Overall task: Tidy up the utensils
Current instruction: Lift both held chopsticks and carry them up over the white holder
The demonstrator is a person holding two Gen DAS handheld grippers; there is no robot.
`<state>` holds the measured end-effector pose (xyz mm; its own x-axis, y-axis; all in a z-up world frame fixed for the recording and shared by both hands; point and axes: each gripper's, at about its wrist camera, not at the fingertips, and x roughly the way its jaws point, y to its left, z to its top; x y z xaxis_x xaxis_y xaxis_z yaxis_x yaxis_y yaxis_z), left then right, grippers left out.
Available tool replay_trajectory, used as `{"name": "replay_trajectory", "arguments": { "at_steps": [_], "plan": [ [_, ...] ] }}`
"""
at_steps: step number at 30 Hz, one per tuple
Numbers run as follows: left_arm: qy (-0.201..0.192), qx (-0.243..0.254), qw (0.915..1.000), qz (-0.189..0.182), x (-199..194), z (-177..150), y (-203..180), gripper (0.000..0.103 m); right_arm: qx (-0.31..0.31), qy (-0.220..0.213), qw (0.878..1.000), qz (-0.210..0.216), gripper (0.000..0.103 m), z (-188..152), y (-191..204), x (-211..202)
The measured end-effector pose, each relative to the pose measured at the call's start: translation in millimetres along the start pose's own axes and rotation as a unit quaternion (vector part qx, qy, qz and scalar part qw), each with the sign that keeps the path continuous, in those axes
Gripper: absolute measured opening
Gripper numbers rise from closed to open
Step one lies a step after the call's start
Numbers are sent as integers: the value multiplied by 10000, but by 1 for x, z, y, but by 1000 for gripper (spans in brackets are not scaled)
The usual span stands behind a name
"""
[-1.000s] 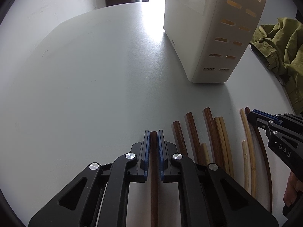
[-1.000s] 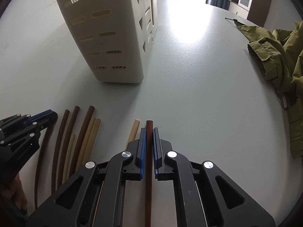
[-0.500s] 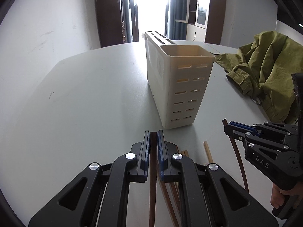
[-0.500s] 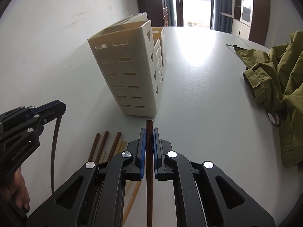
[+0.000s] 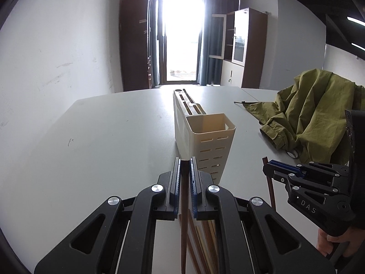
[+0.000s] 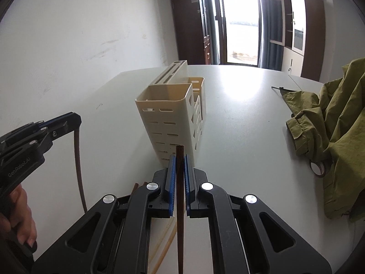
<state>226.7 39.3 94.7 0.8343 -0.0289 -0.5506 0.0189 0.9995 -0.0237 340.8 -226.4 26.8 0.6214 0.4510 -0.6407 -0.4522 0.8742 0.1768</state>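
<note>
Right at my left gripper (image 5: 184, 187), the jaws are clamped on a dark brown chopstick (image 5: 183, 228), its tip poking just past the blue pads (image 5: 175, 182) and its shaft running down under the gripper. My right gripper (image 6: 179, 180) is doing the same, pinched tight on a second dark chopstick (image 6: 180, 205) that stands a bit proud of the fingertips.

Below both grippers, the loose chopsticks (image 5: 203, 235) lie on the grey table (image 5: 114, 137), dark and pale ones side by side; from the right wrist view I catch pale ones (image 6: 165, 244) just left of my held stick.

Reading labels now: on the right gripper's body, seen off to the right of my left one, white letters say "DAS". On the left gripper, seen to the left of my right one, I read "GenRobot.AI". A hand (image 6: 19, 219) wraps that handle.

Straight ahead of both grippers stands the cream utensil holder (image 5: 205, 137), upright on the table. Its near compartment (image 6: 167, 93) has slotted walls and looks bare inside as far as I can see; a second slotted cup (image 6: 198, 82) sits behind it to the right, with a knife-slot block (image 5: 187, 101) at the back.

Further right, an olive-green jacket (image 5: 314, 114) is heaped on the table. Beyond, a bright doorway (image 6: 238, 20) and brown cabinets (image 5: 248, 48).
</note>
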Motion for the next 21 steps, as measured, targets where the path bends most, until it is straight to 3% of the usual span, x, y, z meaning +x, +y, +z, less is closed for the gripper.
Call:
{"name": "replay_trajectory", "arguments": {
  "at_steps": [17,21],
  "plan": [
    [-857,-119,9962,-47,-31,42,5,7,-238,-1174,9927,110,8,51,5,-53],
    [-1081,-299,9936,-128,-37,62,8,7,-367,-1432,9890,-98,8,66,7,-56]
  ]
}}
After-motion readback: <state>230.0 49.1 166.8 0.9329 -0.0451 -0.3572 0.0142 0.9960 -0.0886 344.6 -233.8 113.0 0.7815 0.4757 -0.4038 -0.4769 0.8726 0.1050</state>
